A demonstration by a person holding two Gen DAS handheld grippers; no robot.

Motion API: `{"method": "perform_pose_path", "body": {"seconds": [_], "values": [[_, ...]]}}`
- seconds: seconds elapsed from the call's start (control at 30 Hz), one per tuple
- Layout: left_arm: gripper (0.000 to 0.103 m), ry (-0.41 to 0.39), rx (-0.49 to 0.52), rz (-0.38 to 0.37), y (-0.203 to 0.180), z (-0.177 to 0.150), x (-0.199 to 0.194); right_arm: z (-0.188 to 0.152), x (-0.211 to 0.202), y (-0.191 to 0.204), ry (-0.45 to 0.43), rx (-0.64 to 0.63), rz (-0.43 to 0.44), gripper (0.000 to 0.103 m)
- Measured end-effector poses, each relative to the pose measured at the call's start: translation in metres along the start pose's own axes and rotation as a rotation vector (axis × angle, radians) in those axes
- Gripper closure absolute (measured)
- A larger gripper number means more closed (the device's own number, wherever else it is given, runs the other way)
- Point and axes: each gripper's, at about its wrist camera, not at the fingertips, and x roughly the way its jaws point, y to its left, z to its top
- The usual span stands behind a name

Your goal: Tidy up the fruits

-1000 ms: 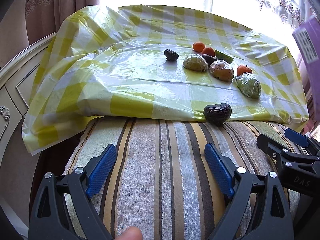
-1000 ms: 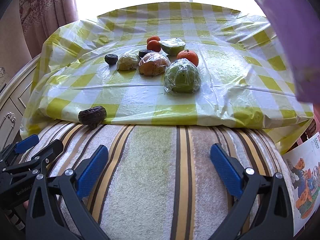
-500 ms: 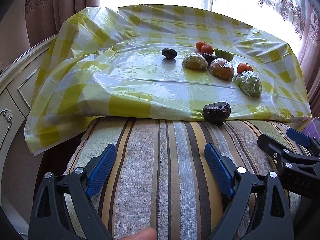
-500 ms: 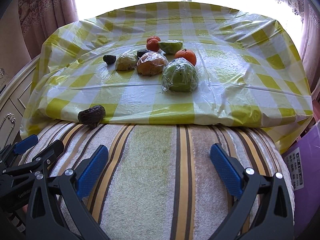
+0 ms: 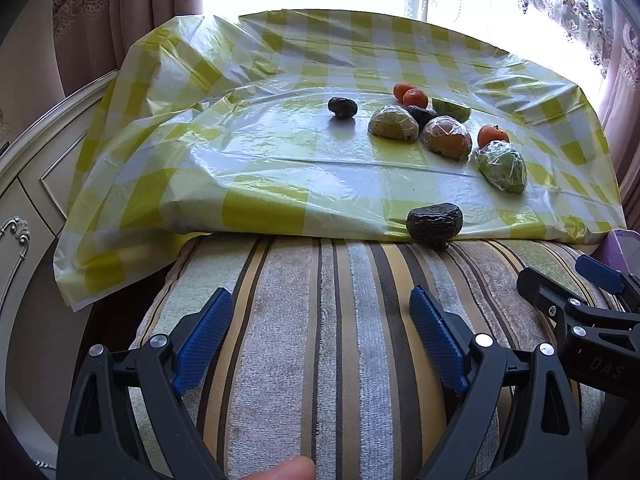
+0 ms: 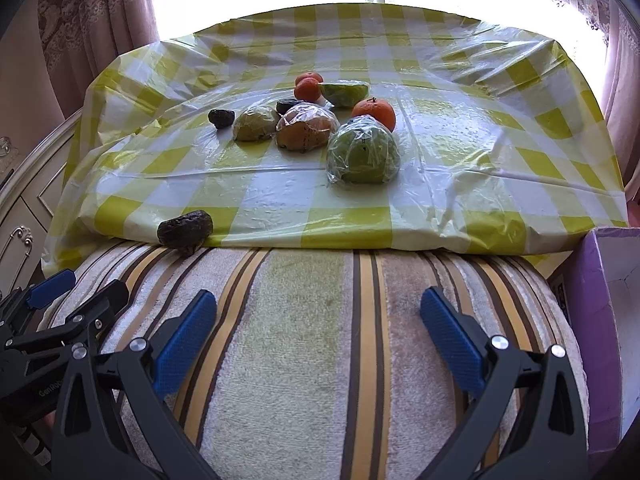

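Toward the far right of the yellow-checked tablecloth [image 6: 256, 184], the fruits cluster: three tangerines [image 6: 374, 112], plastic-wrapped fruits including a green one [image 6: 363, 152] nearest the front, and a dark wrinkled fruit [image 6: 185, 229] alone at the near edge, by the left corner. Over the striped cushion [image 6: 312, 320] in front, the left gripper [image 5: 322, 328] has its blue pads spread wide with nothing between them. The right gripper [image 6: 318, 328] beside it is likewise spread and empty, near a purple box [image 6: 592, 304].
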Motion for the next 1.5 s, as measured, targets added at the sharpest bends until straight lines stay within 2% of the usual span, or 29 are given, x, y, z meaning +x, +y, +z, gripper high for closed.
{"method": "perform_pose_path", "body": {"seconds": [0.37, 0.7, 0.83, 1.27, 1.5], "values": [[0.016, -0.004, 0.043, 0.059, -0.010, 0.004, -0.005, -0.002, -0.001, -0.002, -0.003, 0.003, 0.006, 0.001], [0.016, -0.008, 0.039, 0.041, -0.012, 0.002, -0.003, -0.005, 0.000, -0.005, -0.029, 0.014, 0.019, 0.001], [0.016, -0.003, 0.024, 0.031, -0.009, 0.001, 0.000, -0.005, 0.001, -0.002, -0.024, -0.003, -0.007, 0.001], [0.016, 0.001, 0.003, -0.007, -0.005, 0.001, 0.001, -0.004, 0.000, -0.002, -0.012, 0.003, 0.001, 0.001], [0.016, -0.004, 0.005, 0.009, -0.007, 0.001, 0.001, -0.003, 0.001, -0.003, -0.012, 0.000, 0.005, 0.001]]}}
